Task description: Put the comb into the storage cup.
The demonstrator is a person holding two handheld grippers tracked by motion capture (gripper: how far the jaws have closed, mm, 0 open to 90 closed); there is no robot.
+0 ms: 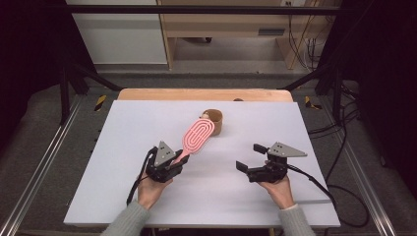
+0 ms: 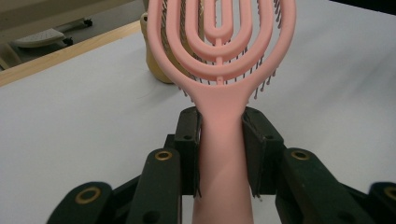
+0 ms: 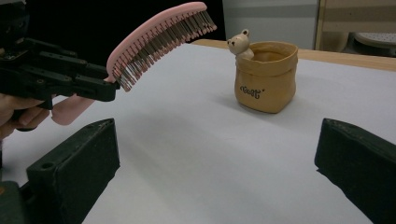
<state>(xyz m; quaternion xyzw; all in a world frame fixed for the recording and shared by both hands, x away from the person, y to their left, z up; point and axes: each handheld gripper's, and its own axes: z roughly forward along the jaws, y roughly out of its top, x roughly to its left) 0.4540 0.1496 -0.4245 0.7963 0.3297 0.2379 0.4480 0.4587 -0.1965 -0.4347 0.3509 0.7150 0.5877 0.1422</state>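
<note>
where the two black jaws of the left gripper [image 2: 219,154] meet, clamped from both sides on the smooth handle of a pink plastic hairbrush with an oval, slotted head [image 2: 222,70]. held clear of the white worktop [image 1: 147,128], tilted up and away from the hand, bristles facing down, as seen in the right gripper view [image 3: 154,39]. head of the brush reaching toward a small tan pouch-shaped pot with a little cream bear figure at its rim [image 3: 265,77], close to it in the high view [image 1: 214,121], though impossible to say whether touching. pot upright on the worktop, beyond the brush and toward the far edge, dark lettering on its side.

further right, right gripper [image 1: 250,157] with jaws spread wide and nothing between them, resting low over bare worktop, well apart from the brush and the pot. each gripper in a person's hand, grey-green sleeves entering from the near edge, black cables trailing back from both.
</note>
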